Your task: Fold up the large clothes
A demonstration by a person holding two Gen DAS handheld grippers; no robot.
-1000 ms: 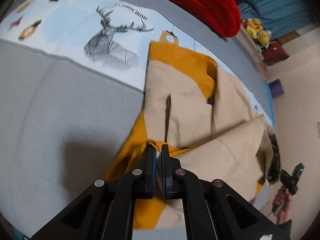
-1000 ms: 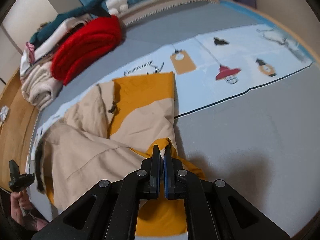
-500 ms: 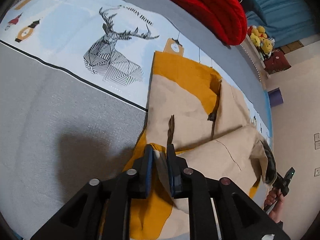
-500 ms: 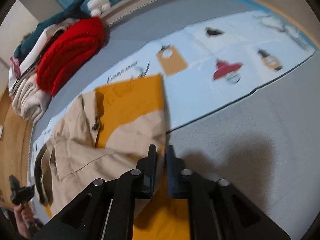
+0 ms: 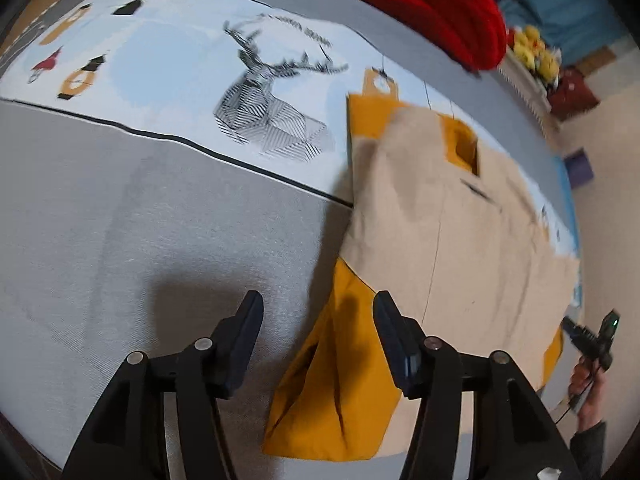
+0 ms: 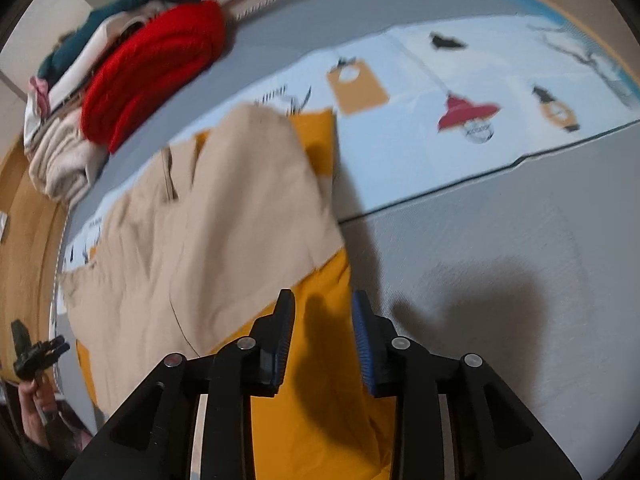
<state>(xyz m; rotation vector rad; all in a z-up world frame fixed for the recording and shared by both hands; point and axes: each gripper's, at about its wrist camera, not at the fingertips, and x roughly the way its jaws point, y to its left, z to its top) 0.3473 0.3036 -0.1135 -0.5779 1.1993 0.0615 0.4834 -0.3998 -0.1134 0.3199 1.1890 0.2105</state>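
A large beige and mustard-yellow garment (image 5: 436, 216) lies spread flat on a grey bed cover (image 5: 120, 216), its beige side up and yellow edges showing. My left gripper (image 5: 318, 308) is open and empty, hovering above the garment's yellow near corner. In the right wrist view the same garment (image 6: 208, 232) lies flat. My right gripper (image 6: 324, 312) is open and empty above its yellow near edge.
A light blue printed sheet with a deer head (image 5: 264, 100) and lamp pictures (image 6: 468, 114) lies across the bed. A red knitted pile (image 6: 156, 64) and other folded clothes (image 6: 60, 156) sit at the far side. The other hand-held gripper (image 5: 592, 340) shows at the right edge.
Both grippers were shut on the garment's yellow edge; they have opened and let it go. The folded-over beige part now lies flat, and both grippers have lifted back.
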